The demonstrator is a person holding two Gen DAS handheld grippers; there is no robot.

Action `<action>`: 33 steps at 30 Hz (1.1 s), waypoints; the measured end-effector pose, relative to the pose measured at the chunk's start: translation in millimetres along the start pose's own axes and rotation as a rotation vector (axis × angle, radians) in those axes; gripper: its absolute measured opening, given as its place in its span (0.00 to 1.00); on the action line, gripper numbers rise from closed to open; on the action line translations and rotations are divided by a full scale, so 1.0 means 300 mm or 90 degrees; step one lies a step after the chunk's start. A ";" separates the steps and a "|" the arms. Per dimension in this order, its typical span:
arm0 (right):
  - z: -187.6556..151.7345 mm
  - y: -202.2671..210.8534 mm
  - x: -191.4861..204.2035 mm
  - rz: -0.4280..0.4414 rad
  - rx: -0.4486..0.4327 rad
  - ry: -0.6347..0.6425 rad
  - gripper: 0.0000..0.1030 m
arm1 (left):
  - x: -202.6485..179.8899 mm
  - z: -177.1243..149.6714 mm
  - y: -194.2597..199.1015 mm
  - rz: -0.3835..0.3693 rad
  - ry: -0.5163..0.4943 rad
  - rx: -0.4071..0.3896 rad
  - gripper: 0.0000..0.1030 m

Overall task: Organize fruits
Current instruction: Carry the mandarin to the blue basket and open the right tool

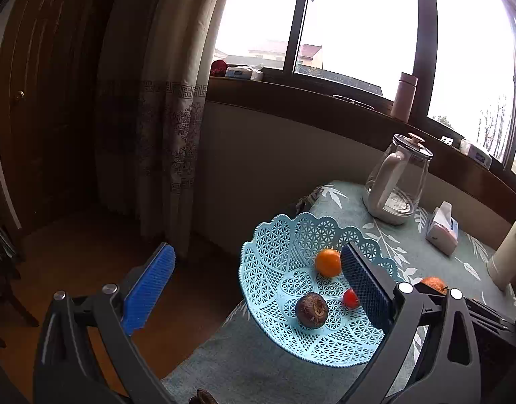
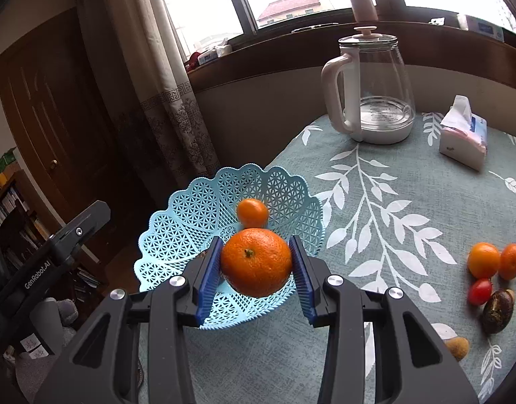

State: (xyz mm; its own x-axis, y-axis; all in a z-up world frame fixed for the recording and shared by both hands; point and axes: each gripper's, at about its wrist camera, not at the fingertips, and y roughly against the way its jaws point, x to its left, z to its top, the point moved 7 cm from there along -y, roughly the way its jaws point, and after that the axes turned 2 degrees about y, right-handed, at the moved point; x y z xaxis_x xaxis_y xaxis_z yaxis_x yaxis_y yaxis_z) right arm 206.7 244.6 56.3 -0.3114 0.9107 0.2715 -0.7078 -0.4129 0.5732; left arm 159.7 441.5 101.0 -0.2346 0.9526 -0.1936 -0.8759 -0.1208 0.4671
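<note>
Well, from the left wrist view the left gripper [image 1: 258, 282] gapes wide and empty, its far finger over the blue basket [image 1: 275, 269].

Right wrist view: the right gripper [image 2: 256, 262] pinches a large orange [image 2: 256, 262] above the basket; dropped from there, I reckon it could bounce out onto the tabletop [image 2: 392, 202].

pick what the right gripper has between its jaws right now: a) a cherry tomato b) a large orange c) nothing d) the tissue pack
b: in the right wrist view the right gripper has its jaws closed on either side of a large orange, held above the blue basket.
</note>
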 end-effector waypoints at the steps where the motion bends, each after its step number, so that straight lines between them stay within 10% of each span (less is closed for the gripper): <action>1: -0.001 -0.014 0.007 0.001 0.005 0.001 0.40 | 0.005 0.001 -0.001 0.001 0.002 0.000 0.97; 33: -0.066 0.111 -0.148 -0.051 -0.039 -0.092 0.56 | -0.049 -0.049 0.000 -0.050 0.016 0.024 0.97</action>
State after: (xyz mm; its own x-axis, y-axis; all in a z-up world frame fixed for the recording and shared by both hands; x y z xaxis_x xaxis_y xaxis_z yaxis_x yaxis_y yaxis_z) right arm 184.2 190.8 48.1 -0.1613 0.9272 0.3381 -0.7656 -0.3338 0.5500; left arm 156.8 423.3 91.1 -0.1768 0.9512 -0.2529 -0.8755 -0.0346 0.4820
